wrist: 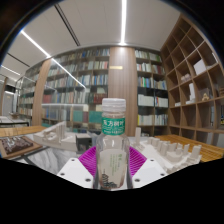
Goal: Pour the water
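Bottle: we see a clear plastic water bottle with a white cap and green label, upright between the fingers
Gripper: our gripper closes on the bottle, both purple pads pressing its sides
Table: a pale table lies below
Background: tall bookshelves stand well beyond, under ceiling strip lights

One water bottle (green label, white cap); behind the bottle, two lit ceiling strips and many bookshelves.
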